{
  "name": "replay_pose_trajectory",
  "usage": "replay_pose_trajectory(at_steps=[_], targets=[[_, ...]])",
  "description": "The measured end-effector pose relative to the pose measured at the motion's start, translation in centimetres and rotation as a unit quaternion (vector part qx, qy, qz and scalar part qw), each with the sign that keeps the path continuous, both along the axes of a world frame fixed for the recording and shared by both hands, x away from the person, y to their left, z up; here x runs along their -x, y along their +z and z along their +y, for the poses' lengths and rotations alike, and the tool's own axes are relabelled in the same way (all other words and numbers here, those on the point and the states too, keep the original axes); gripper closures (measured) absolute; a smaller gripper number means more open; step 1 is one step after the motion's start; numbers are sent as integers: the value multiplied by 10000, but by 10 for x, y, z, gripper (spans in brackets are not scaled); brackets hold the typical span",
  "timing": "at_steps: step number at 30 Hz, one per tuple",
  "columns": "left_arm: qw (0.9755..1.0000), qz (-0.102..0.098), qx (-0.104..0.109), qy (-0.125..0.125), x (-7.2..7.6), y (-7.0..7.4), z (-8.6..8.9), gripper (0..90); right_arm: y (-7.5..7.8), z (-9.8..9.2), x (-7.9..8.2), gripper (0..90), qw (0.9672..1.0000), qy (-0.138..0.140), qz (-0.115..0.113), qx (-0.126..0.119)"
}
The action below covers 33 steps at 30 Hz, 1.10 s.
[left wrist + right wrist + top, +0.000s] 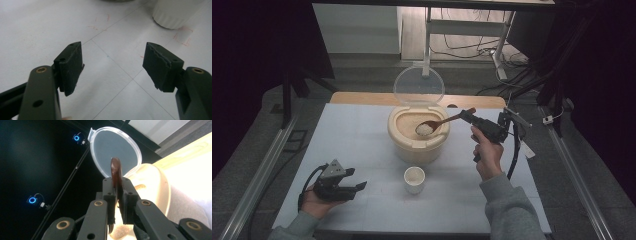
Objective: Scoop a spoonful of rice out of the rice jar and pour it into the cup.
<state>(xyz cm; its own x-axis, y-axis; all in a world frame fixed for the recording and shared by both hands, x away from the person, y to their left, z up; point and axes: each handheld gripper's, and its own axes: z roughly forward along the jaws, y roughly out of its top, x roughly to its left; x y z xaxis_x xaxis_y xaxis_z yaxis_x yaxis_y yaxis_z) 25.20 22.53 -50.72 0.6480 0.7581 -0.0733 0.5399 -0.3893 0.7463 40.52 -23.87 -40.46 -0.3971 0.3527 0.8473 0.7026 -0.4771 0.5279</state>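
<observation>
A cream rice container (418,134) stands mid-table with its clear lid (418,86) flipped up behind it. My right gripper (472,116) is shut on the handle of a brown wooden spoon (443,121), whose bowl holds a heap of white rice (424,129) over the container's opening. In the right gripper view the spoon handle (116,175) sits edge-on between the jaws, with the container (155,187) and lid (113,150) beyond. A small white cup (414,179) stands in front of the container. My left gripper (359,187) rests open on the table at the near left, empty (113,66).
The white table (362,150) has faint red marks and pencil lines (110,60) on its sheet. The cup's ribbed base (175,15) shows at the top right of the left gripper view. A wooden board edge (362,97) runs behind the sheet. Dark stands and cables surround the table.
</observation>
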Motion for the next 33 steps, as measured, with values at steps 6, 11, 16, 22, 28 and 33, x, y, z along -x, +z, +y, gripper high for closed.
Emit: replay_pose_trajectory(at_steps=[6,11,16,22,28,33], targets=[[10000,4,-5,6,0,0,0,317,4,0,8,834,9999,124,-65,-8],[10000,11,-11,9,0,0,0,317,7,0,15,834,9997,223,-114,-26],[10000,13,-10,11,0,0,0,317,6,-1,22,834,9993,356,-96,-45],[10000,16,11,26,0,0,1,317,-1,1,32,833,9983,573,23,59],[10000,45,9,47,0,-2,1,314,-12,3,40,833,9971,730,108,206],[10000,63,-10,34,0,-3,0,309,-20,4,45,833,9960,813,198,303]])
